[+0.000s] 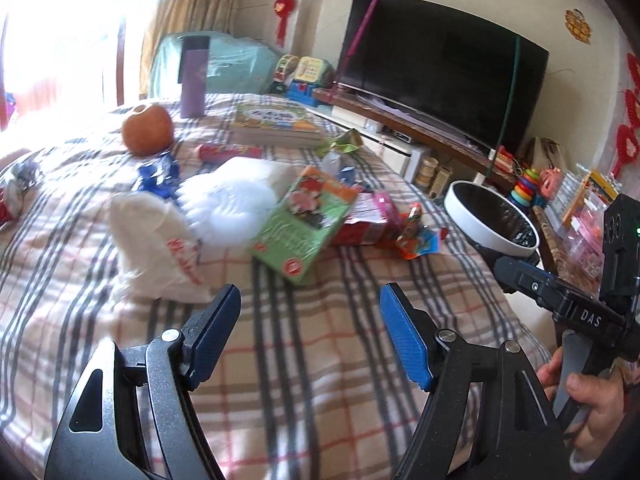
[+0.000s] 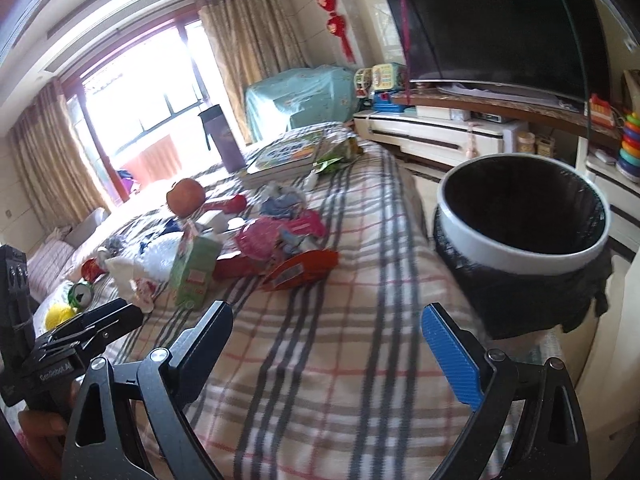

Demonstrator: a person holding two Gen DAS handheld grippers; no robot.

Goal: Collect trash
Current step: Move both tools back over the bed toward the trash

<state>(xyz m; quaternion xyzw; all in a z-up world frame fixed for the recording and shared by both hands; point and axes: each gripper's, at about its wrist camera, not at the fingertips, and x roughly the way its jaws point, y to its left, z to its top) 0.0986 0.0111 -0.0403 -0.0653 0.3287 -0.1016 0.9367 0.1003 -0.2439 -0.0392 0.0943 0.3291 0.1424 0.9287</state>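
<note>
Both my left hand-held gripper [image 1: 310, 332] and right hand-held gripper [image 2: 328, 346] hang wide open and empty over the plaid-blanketed bed [image 1: 320, 360]. Crumpled wrappers and a green carton [image 1: 304, 224] lie heaped mid-bed. The white-rimmed, black-lined round bin [image 2: 520, 220] stands just beside the bed's edge.

Both wrist views look low across the plaid bed [image 1: 312, 360] toward the television [image 2: 500, 24].

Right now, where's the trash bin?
The trash bin stands off the right edge of the plaid bed, below the TV; it fills the right side of the right wrist view.
</note>
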